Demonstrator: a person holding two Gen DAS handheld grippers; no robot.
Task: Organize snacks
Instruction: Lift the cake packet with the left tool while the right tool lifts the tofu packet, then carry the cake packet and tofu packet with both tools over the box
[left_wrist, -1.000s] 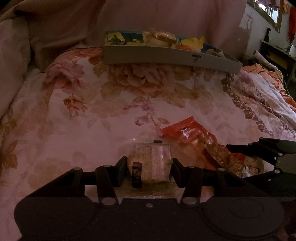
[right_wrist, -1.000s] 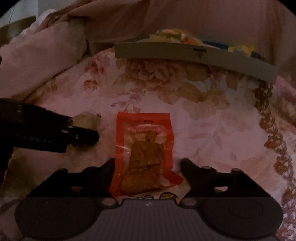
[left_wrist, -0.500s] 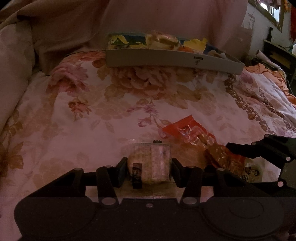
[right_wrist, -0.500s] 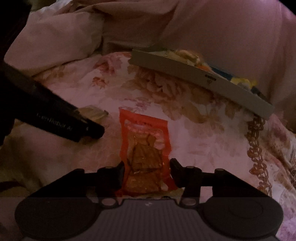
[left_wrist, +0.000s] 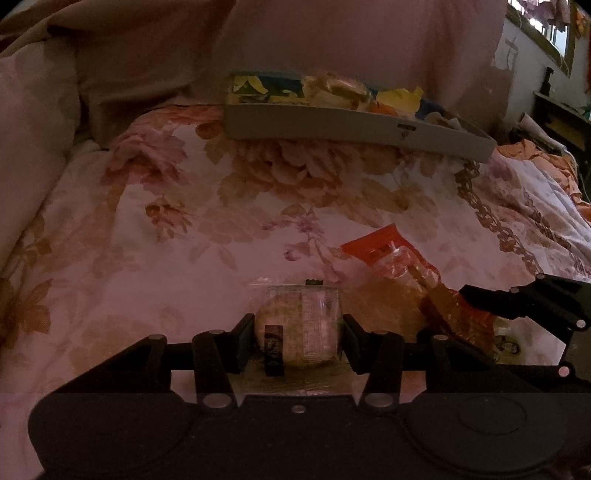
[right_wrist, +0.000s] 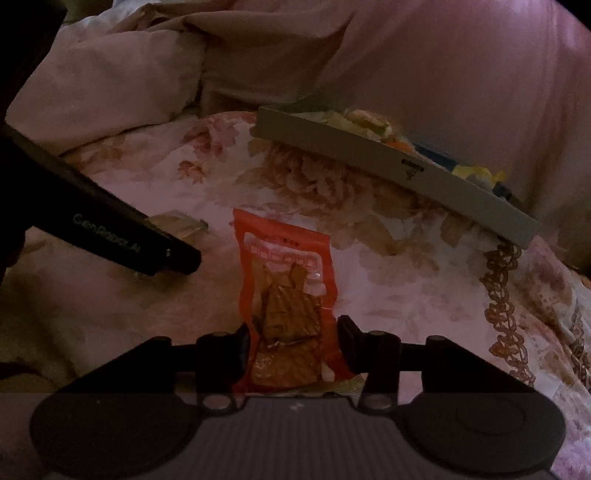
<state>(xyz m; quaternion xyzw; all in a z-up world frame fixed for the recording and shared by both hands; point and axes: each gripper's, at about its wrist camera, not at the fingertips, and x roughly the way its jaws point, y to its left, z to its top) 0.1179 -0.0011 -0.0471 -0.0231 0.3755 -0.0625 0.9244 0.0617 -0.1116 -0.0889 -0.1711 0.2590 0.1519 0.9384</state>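
Reading outward from each gripper:

Left gripper (left_wrist: 297, 338): its two fingers sit against either side of a clear-wrapped round cake (left_wrist: 299, 332); I judge it clamped on the cake, low over the floral bedspread (left_wrist: 184, 229).

Right gripper (right_wrist: 293, 341): fingers flank the lower part of the orange packet (right_wrist: 286, 295); the left finger touches the edge, but a sliver of gap shows on the right, so I cannot tell whether it has bitten.

Packet axis: long side runs straight ahead from the right gripper, top seam pointing toward the tray.

Tray (left_wrist: 351, 127): grey, already holding wrappers, lying well ahead of both grippers at the far end of the bedspread, its long side crosswise to the reach.

Nearer hand: roughly equal; the tray lies slightly right of the left gripper.

Coming move: likely a forward carry to the tray.
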